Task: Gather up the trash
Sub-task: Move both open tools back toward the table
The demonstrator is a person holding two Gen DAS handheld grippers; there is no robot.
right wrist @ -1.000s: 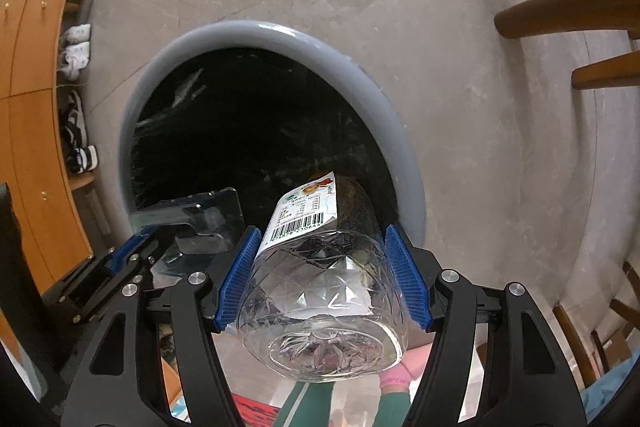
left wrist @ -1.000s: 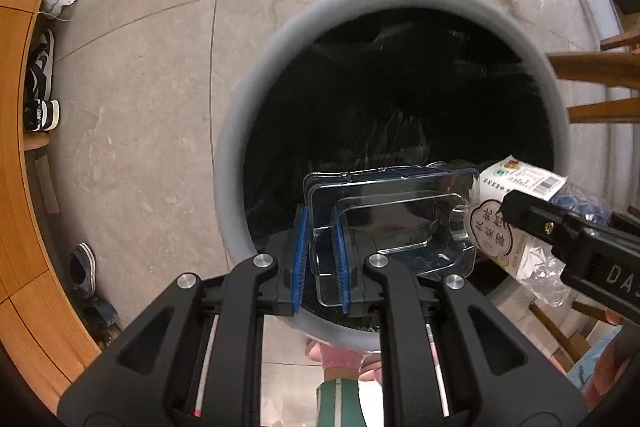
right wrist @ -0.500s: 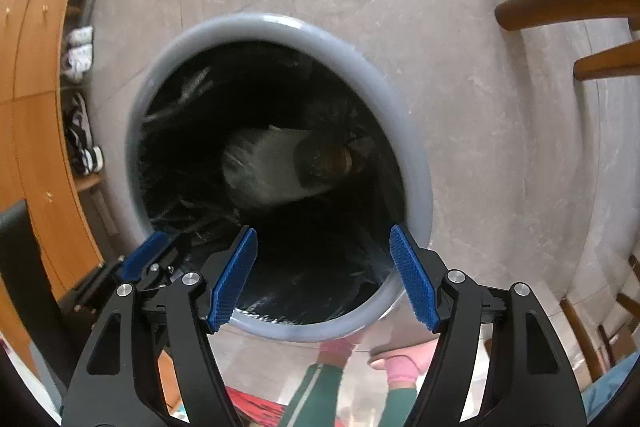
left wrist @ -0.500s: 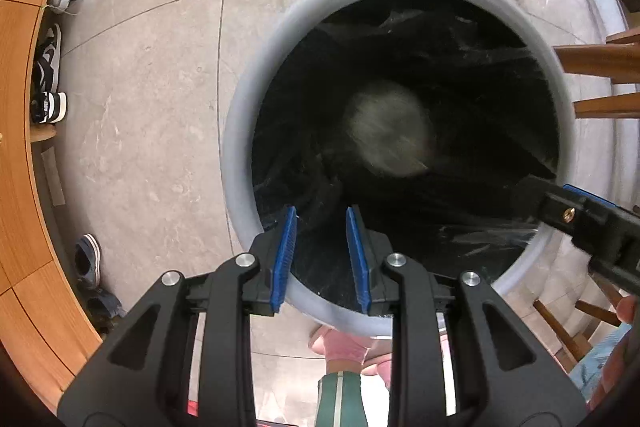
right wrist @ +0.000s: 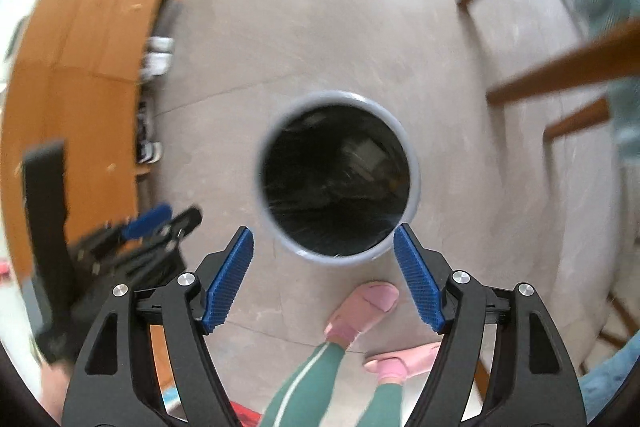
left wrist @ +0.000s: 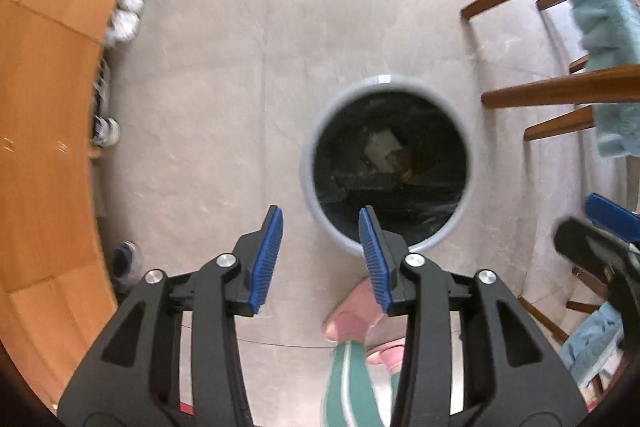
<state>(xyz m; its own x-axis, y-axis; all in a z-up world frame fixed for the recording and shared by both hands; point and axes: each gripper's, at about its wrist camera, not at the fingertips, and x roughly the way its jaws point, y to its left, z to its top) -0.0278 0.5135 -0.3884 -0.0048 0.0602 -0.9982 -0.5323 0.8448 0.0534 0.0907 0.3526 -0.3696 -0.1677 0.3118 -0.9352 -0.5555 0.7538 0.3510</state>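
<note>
A round grey trash bin [left wrist: 308,163] with a black liner stands on the floor; it also shows in the right wrist view [right wrist: 414,163]. Inside it lies the dropped trash, a pale labelled bottle [left wrist: 384,147], dim in the right wrist view [right wrist: 364,153]. My left gripper [left wrist: 320,251] is open and empty, high above the bin's near left rim. My right gripper [right wrist: 324,271] is open wide and empty, high above the bin's near rim. Each gripper shows at the edge of the other's view.
Wooden chair legs [left wrist: 560,91] with a teal cloth [left wrist: 600,23] stand right of the bin. An orange wooden cabinet [left wrist: 44,107] with shoes [left wrist: 122,19] beneath it runs along the left. The person's pink slippers [right wrist: 360,311] stand just before the bin.
Both grippers let go of the clear plastic tray and the bottle, which fell into the bin. Both grippers then rose well above the bin, jaws open wider.
</note>
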